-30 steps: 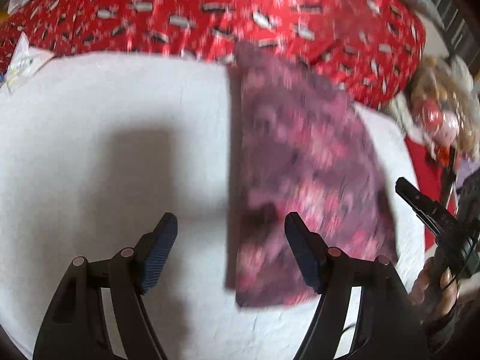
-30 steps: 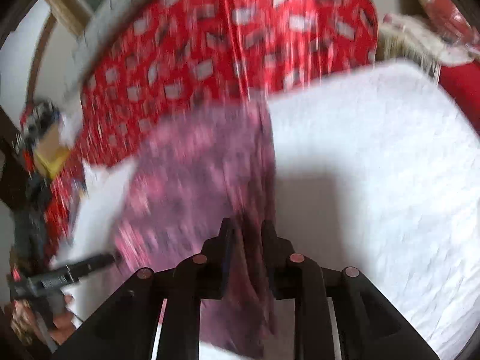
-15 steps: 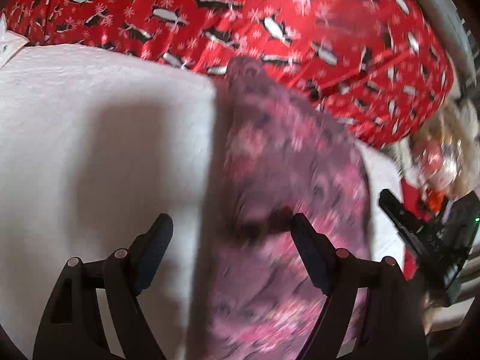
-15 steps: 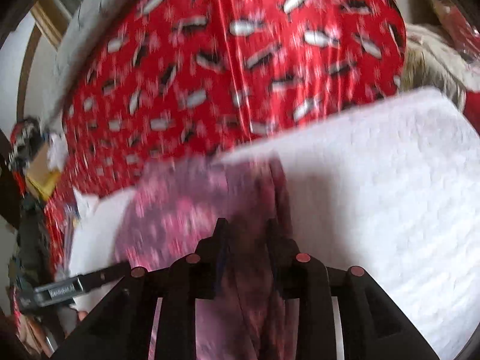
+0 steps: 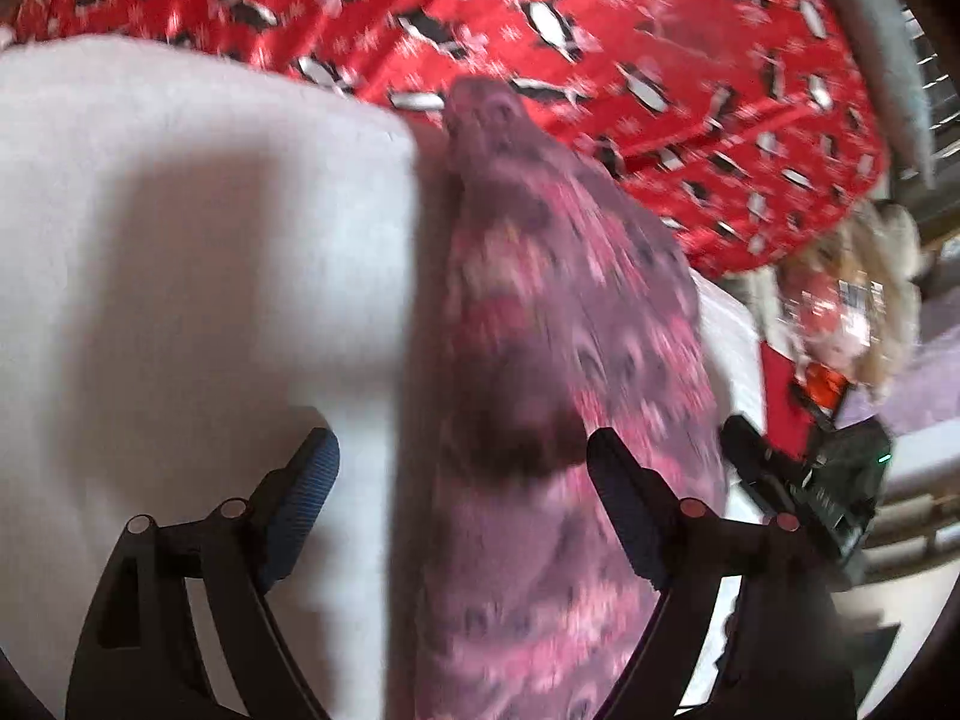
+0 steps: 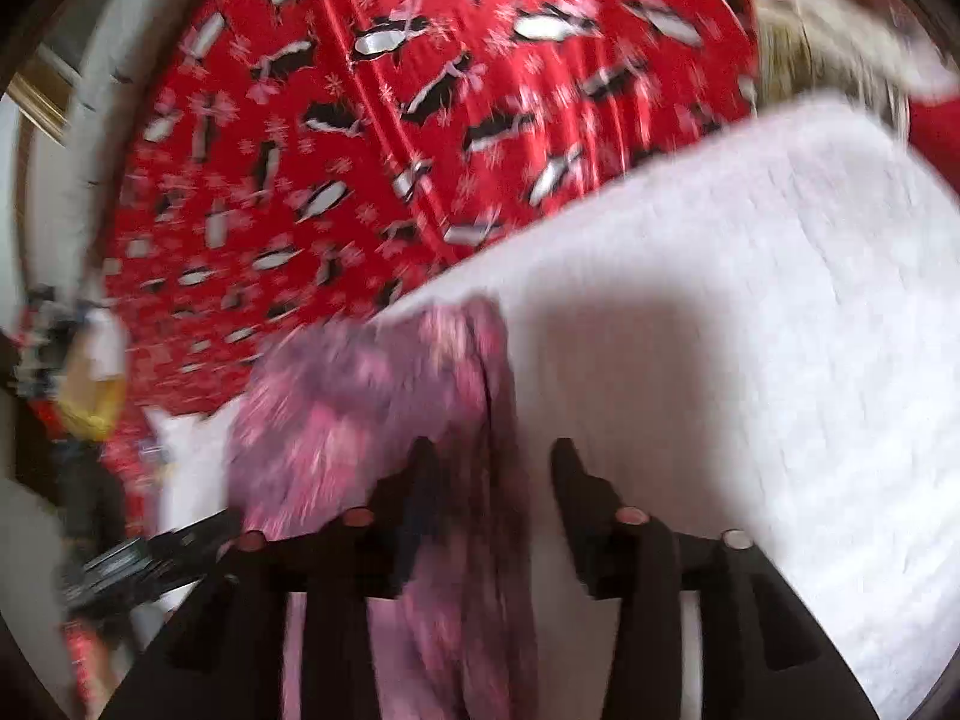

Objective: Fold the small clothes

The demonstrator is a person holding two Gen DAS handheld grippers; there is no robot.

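Observation:
A purple-and-pink patterned garment (image 5: pixel 564 360) lies as a long folded strip on a white textured cover (image 5: pixel 180 252). My left gripper (image 5: pixel 462 468) hangs over the strip's near part with its jaws wide and still opening, the pads clear of the cloth below. In the right wrist view the garment (image 6: pixel 360 408) runs under my right gripper (image 6: pixel 495 468). Its jaws are opening with the folded edge between them, and the right finger (image 6: pixel 576 492) stands clear of the cloth. Each gripper shows in the other's view: the right gripper (image 5: pixel 780 480) and the left gripper (image 6: pixel 150 552).
A red penguin-print blanket (image 5: pixel 600 48) bulges behind the white cover (image 6: pixel 750 300). A fluffy toy with red parts (image 5: pixel 852 312) sits beyond the cover's right edge. Mixed clutter with a yellow item (image 6: pixel 90 396) lies at the left.
The right gripper's jaws, shut on the garment's folded edge a second ago, have parted. Both grippers have come lower and closer to the garment. The left jaws have widened a little.

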